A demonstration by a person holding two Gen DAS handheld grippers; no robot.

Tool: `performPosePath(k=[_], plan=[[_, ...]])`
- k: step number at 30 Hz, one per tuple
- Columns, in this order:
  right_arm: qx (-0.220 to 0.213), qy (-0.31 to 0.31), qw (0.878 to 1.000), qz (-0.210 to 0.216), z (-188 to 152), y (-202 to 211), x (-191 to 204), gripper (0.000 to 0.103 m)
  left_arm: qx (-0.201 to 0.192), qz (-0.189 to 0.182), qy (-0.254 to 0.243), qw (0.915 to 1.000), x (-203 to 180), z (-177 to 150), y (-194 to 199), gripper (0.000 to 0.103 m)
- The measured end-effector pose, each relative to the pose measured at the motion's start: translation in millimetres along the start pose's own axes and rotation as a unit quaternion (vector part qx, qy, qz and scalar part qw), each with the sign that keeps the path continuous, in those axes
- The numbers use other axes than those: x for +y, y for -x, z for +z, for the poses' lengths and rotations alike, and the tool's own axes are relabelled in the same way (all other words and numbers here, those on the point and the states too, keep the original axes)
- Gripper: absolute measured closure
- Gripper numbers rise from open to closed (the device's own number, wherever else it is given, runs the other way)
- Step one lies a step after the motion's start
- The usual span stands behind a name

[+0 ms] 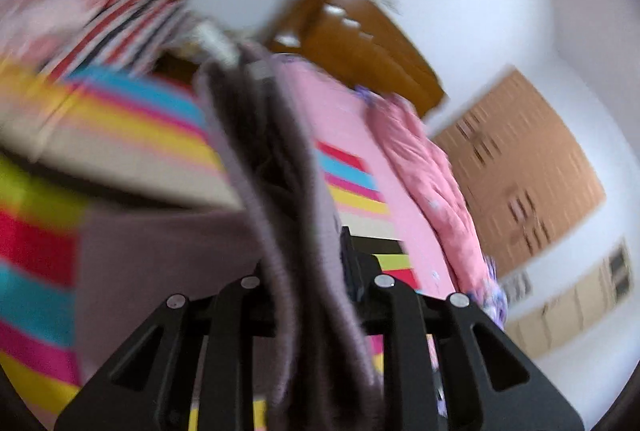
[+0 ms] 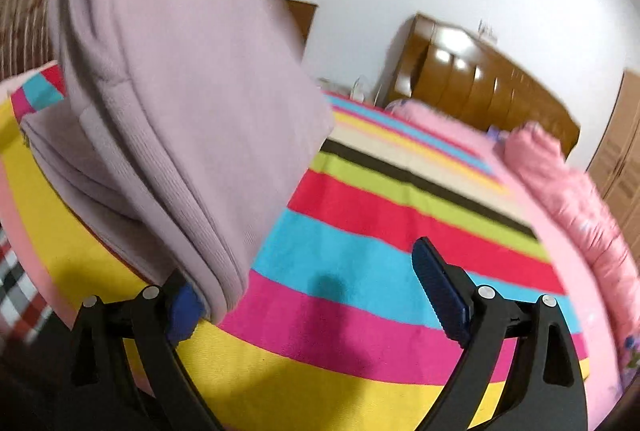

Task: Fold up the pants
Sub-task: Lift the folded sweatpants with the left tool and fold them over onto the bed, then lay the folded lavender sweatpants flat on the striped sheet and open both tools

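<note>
Your left gripper (image 1: 316, 271) is clamped on the pants (image 1: 280, 167), which hang above the bed (image 2: 360, 231). Your right gripper (image 2: 316, 295) stands apart, pants (image 2: 180, 91) draped beside its left finger.

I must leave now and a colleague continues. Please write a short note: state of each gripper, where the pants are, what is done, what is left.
Left gripper: shut on the mauve pants, bunched between its fingers.
Right gripper: open, nothing clamped; the pants hang by its left finger, lifted above the striped bedspread.
Done: one end picked up.
Left: probably grip the hanging end with the right gripper, lay flat, fold.
</note>
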State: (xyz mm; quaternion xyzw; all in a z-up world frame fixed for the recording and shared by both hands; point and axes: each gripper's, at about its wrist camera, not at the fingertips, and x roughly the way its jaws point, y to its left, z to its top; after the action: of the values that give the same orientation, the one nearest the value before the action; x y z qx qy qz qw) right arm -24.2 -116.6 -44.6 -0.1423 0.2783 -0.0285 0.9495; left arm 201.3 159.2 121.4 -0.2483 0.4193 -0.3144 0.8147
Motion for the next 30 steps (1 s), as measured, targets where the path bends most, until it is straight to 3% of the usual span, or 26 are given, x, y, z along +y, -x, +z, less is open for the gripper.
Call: performPosePath(k=[3, 5, 6, 8, 16, 20, 23, 26, 29, 30], plan=[[0.003, 0.021, 1.000, 0.000, -2.4, -0.9, 13.1, 0.014, 0.018, -0.006, 0.091, 0.9956, 114.3, -40.6, -12.7, 0.083], [0.000, 0.033, 0.999, -0.007, -4.8, -0.3, 19.8, 0.014, 0.022, -0.016, 0.111, 0.9934, 147.6, -62.5, -24.9, 0.083], [0.001, 0.035, 0.999, -0.006, -3.4, -1.1, 20.2, 0.014, 0.006, -0.040, 0.112, 0.9929, 154.1, -69.5, -24.9, 0.082], [0.004, 0.038, 0.999, -0.004, -0.4, -1.4, 21.6, 0.014, -0.004, -0.053, 0.109, 0.9926, 154.5, -71.2, -20.7, 0.082], [-0.002, 0.056, 0.998, -0.023, -3.7, 4.7, 26.7, 0.013, -0.030, -0.034, 0.016, 0.9988, 106.4, -46.5, 10.3, 0.082], [-0.005, 0.076, 0.997, -0.024, -5.6, 1.4, 30.2, 0.013, -0.016, -0.010, 0.058, 0.9982, 142.2, -72.4, -3.5, 0.082], [0.000, 0.067, 0.998, -0.012, -7.4, -0.8, 25.7, 0.012, -0.036, -0.057, 0.104, 0.9922, 173.9, -96.5, -4.4, 0.081], [-0.003, 0.069, 0.998, -0.012, -7.1, -1.2, 25.1, 0.012, -0.043, -0.030, 0.089, 0.9947, 165.3, -97.1, -3.0, 0.077], [-0.005, 0.070, 0.998, -0.005, -6.8, 0.2, 24.8, 0.012, -0.045, -0.018, 0.106, 0.9931, 164.3, -97.1, -0.2, 0.071], [-0.009, 0.075, 0.997, -0.001, -6.5, 1.7, 24.3, 0.012, -0.059, -0.002, 0.111, 0.9921, 161.8, -99.1, 6.8, 0.061]])
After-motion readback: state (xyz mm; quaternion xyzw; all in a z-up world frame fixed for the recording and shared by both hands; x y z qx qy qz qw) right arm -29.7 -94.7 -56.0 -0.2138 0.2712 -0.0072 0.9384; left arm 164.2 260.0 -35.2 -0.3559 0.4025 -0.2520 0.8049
